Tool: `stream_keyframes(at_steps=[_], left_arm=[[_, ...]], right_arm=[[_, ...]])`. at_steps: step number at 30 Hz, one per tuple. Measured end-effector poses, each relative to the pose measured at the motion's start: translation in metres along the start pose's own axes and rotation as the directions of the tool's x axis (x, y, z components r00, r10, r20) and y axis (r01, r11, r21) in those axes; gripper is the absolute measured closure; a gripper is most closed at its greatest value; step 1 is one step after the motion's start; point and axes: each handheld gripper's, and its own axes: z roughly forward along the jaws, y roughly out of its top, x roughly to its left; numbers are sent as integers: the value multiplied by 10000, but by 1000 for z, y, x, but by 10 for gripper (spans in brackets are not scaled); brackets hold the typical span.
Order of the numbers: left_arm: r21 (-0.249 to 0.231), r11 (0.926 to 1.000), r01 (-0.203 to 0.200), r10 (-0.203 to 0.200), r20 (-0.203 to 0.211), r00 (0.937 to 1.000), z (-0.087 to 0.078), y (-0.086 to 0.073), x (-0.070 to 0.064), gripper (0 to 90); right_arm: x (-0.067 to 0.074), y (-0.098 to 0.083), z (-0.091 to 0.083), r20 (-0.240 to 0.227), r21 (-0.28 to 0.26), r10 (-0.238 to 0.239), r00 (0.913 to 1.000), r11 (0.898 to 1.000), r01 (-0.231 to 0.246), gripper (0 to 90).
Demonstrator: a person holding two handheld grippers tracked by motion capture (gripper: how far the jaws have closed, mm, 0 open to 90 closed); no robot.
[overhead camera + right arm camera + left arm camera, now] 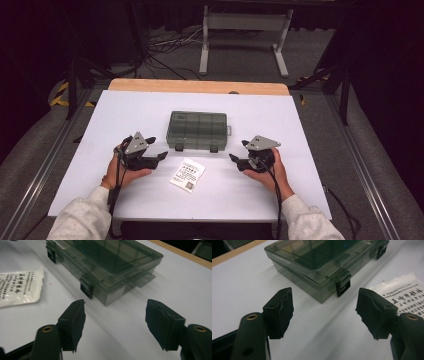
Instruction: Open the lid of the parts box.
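Observation:
A smoky translucent compartment box (198,131) lies shut at the middle of the white table, two black latches on its near side. A white printed packet (188,174) lies just in front of it. My left gripper (161,156) sits left of the packet, jaws apart and bare, aimed toward the box's left latch (342,287). My right gripper (235,159) is right of the packet, jaws apart and bare, facing the box's right latch (86,289). The box (322,265) and packet (404,293) lie beyond the left jaws; the box (105,267) and packet (18,286) beyond the right ones.
The white sheet (150,110) covers the table, with a wooden edge (200,86) at the far side. A grey stand (245,35) and cables lie on the floor beyond. A small tab (140,277) juts from the box's right end.

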Motion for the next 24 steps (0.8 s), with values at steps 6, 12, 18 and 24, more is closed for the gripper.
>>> stream_keyframes(at_steps=[6,12,18,24], left_arm=[[195,9995,268,-272,214,9994,16,6,5,369],[408,9989,243,-257,329,9991,25,9,6,442],[465,9979,448,-469,455,9979,28,9,7,508],[458,9977,493,-515,483,9975,29,9,8,541]], right_arm=[[2,14,17,-185,202,-58,9998,9998,62,456],[2,15,31,-356,587,52,9994,9983,-31,527],[1,15,34,-473,541,161,9987,9984,-135,578],[1,16,34,-294,543,205,9994,9983,-188,635]])
